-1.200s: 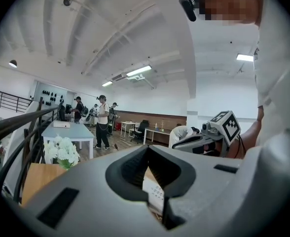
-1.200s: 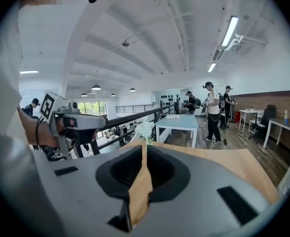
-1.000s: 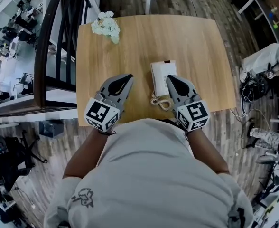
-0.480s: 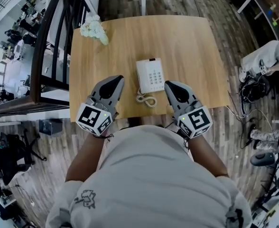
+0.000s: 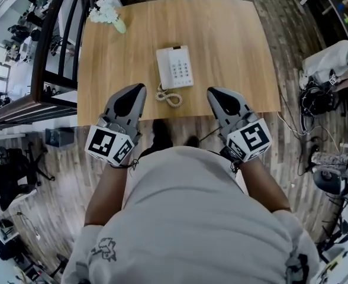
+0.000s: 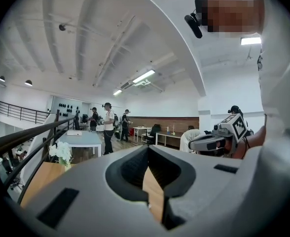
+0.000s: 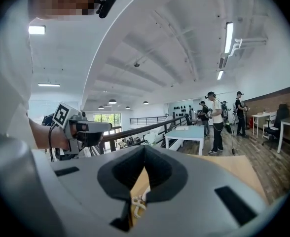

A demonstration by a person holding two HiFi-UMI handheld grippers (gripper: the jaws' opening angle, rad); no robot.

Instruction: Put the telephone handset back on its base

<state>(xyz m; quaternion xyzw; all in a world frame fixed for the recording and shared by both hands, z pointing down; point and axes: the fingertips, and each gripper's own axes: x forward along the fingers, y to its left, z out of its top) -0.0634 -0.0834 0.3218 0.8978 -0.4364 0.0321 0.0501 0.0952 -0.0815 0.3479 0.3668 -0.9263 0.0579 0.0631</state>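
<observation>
Telephone (image 5: 175,67), white, keypad up, sits on tabletop (image 5: 233,46) toward middle of near edge. Handset (image 5: 164,68) lies along left side of base (image 5: 183,70). Coiled cord (image 5: 169,97) runs toward near edge. Left gripper (image 5: 136,91) – jaws pressed together, nothing between – over near edge, left of telephone, apart from it. Right gripper (image 5: 214,94) likewise closed and empty, on telephone's right. Flowers (image 5: 106,12) at far left corner.

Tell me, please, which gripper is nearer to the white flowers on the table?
Left. The left gripper hangs over the table's near edge, on the same side as the white flowers at the far corner. The right gripper is across the telephone, farther off.
</observation>
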